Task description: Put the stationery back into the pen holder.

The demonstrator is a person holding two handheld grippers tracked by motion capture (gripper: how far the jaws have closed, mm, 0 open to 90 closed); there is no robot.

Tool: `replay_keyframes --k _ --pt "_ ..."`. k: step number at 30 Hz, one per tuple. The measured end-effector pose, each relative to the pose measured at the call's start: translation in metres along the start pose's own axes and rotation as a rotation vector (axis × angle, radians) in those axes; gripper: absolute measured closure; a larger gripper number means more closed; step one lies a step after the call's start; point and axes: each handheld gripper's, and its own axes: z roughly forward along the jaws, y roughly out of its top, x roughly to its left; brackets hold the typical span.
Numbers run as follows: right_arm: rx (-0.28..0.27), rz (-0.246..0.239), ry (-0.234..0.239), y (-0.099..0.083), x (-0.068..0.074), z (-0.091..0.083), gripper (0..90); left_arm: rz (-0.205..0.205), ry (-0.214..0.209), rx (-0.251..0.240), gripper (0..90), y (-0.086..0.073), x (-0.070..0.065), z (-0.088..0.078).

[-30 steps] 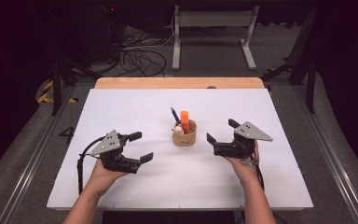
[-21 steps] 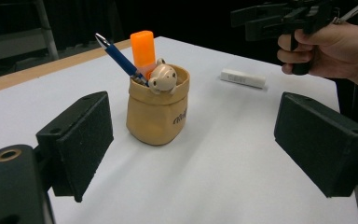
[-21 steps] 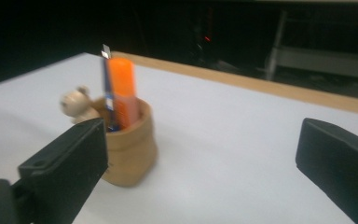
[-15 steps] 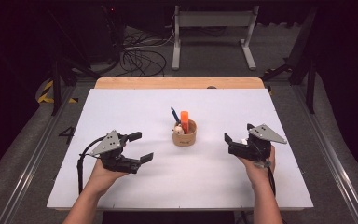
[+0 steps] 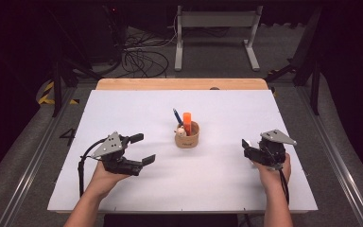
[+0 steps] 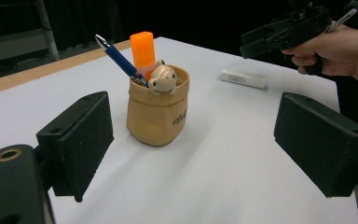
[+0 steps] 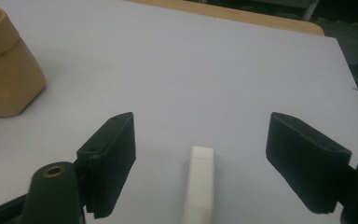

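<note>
The white bar [image 7: 200, 182] lies flat on the table [image 5: 227, 179], between the jaws of the right gripper [image 7: 200, 163] and below them, its long axis running straight away from the gripper along the line the jaws point. Both pads stand clear of it, one to either side, so nothing is gripped yet. The jaws have just been closing and now stand about two-thirds open, with the bar between them but untouched. In the left gripper view the bar [image 6: 243, 79] shows as a small white stick with the right gripper [image 6: 279, 32] hovering just above and beyond it.

My judgement is that the coming move turns on this alignment. The bar is already centred in the gap, so the right gripper needs to sink a little and close across the bar's short width, not along its length.

The right hand is by far the nearer one. The left gripper [image 5: 142, 149] rests well apart on the other side of the table, jaws wide open and empty, pointed toward the pouch [image 6: 156, 109].

That tan pouch stands between the two grippers, to the left of the right gripper's jaws, holding a blue pen [image 6: 119, 60], an orange marker [image 6: 143, 51] and a small figure [image 6: 162, 79].
</note>
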Motion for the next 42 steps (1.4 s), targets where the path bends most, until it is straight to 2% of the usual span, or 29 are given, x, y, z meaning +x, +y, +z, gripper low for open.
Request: replay_keyframes --k 4,10,20,42 --pt "0.030 0.002 0.002 -0.004 -0.002 0.000 29.4 0.001 0.000 0.000 12.4 0.000 0.000 0.000" --pt "0.078 0.017 -0.008 -0.010 -0.005 0.001 39.7 0.002 -0.001 0.001 12.4 0.000 0.000 0.000" --pt "0.182 0.019 -0.012 -0.021 -0.006 0.006 47.6 0.000 -0.003 0.005 12.6 0.000 -0.001 0.001" --pt "0.254 0.027 0.017 -0.031 -0.002 0.009 51.0 0.004 -0.004 0.004 12.7 0.001 -0.002 0.000"
